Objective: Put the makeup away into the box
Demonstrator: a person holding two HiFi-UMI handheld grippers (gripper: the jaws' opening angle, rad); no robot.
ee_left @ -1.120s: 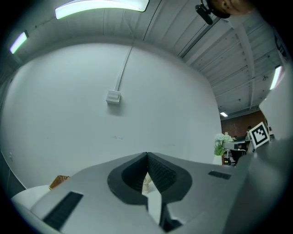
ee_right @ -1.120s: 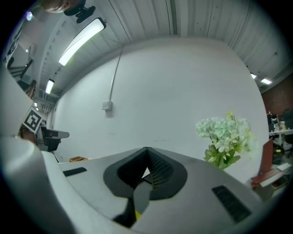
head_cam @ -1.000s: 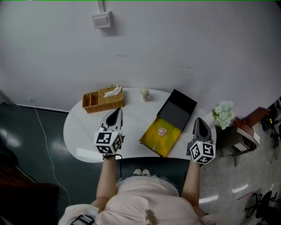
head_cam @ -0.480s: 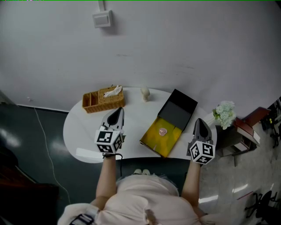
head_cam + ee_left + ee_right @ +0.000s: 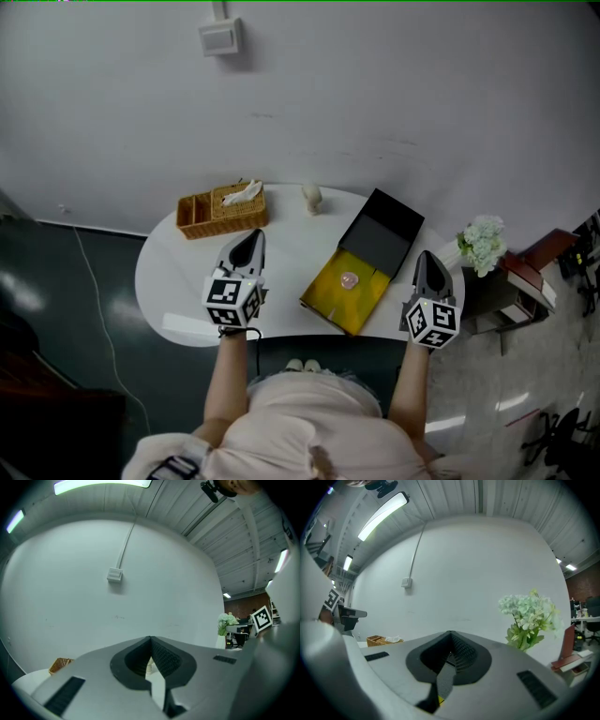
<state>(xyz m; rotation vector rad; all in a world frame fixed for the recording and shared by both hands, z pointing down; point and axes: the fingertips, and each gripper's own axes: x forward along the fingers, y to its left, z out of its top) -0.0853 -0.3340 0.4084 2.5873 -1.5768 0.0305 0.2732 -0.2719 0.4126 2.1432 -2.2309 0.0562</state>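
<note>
White wall (image 5: pixel 375 103) backs an oval white table (image 5: pixel 169 281). The only print is the black-and-white square markers on the grippers' cubes (image 5: pixel 232 302). The box (image 5: pixel 330 302) lies open between the grippers, its black lid (image 5: pixel 382 230) towards the wall and its lining yellow. A small pale-pink makeup piece (image 5: pixel 348 279) rests on the lining. The left gripper (image 5: pixel 250 234) and right gripper (image 5: pixel 427 255) hover level, each with jaws together on nothing. A basket (image 5: pixel 199 217) stands far left.
</note>
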